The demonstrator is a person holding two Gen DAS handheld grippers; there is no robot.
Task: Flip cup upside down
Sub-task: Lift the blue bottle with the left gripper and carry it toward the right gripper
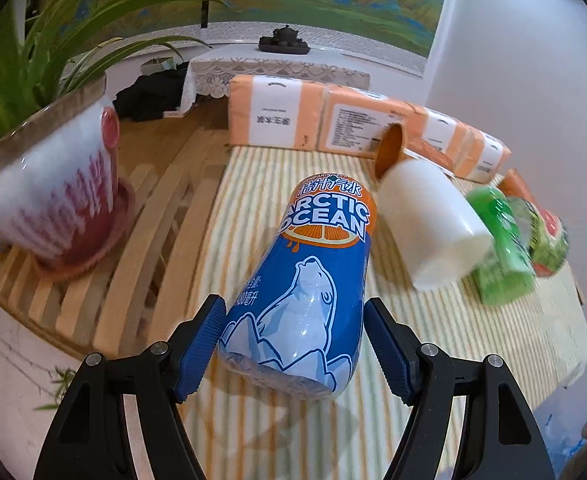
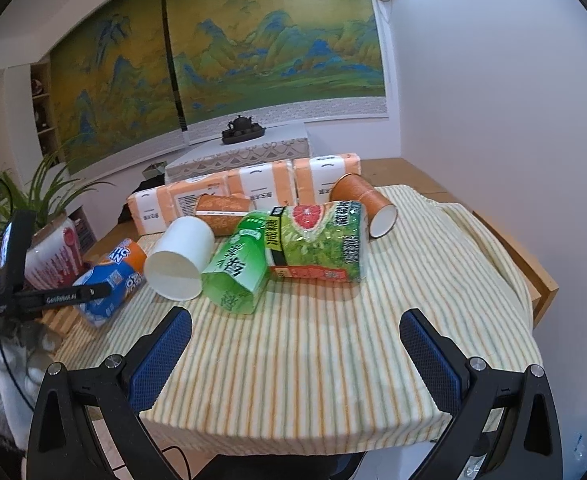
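A blue "Arctic Ocean" cup (image 1: pixel 305 280) with a polar bear print is tilted between the fingers of my left gripper (image 1: pixel 293 306), base toward the camera. Both pads press its sides, and it stays sharp while the background blurs. The right wrist view shows this cup (image 2: pixel 109 280) at the table's left edge, with the left gripper (image 2: pixel 101 292) on it. My right gripper (image 2: pixel 296 318) is open above the striped cloth (image 2: pixel 313 360), with nothing between its fingers. On their sides lie a white cup (image 2: pixel 181 258), a green cup (image 2: pixel 237 268), a watermelon-print cup (image 2: pixel 321 240) and two orange cups (image 2: pixel 367 204) (image 2: pixel 223 210).
Orange tissue packs (image 2: pixel 253 184) line the back of the table. A potted plant (image 1: pixel 53 192) stands on the wooden slats at the left. A white wall rises close on the right, and the table's wooden edge (image 2: pixel 533 264) shows there.
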